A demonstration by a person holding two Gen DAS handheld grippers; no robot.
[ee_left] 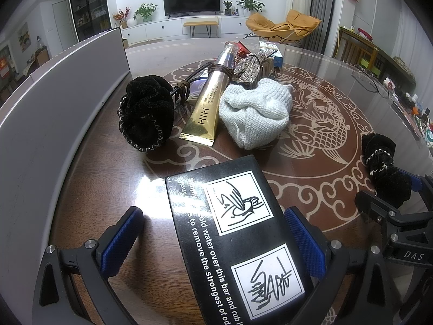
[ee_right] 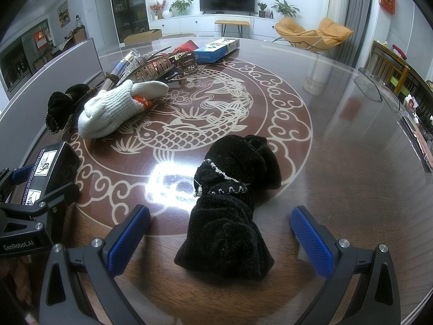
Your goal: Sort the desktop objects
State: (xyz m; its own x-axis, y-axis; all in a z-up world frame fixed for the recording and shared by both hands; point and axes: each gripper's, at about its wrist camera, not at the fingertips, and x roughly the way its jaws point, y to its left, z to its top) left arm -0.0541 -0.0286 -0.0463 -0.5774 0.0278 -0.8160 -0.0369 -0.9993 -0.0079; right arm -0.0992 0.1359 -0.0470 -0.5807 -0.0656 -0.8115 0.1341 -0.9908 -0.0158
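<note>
Looking along the left gripper [ee_left: 213, 239], a black box [ee_left: 235, 233] lies between its blue pads; the right pad touches the box's side while a gap shows at the left one, so the jaws stand fairly wide and I cannot tell whether they grip. Beyond sit a black scrunchie [ee_left: 146, 113], a gold tube [ee_left: 208, 103] and a white glove [ee_left: 255, 112] near the table's left edge, beside a grey panel [ee_left: 54, 100]. From the right wrist, the right gripper [ee_right: 220, 241] stands wide open around a second black scrunchie [ee_right: 230, 208], touching nothing. Closing squarely on its middle should hold it; the table [ee_right: 338, 149] lies bare toward its right edge.
</note>
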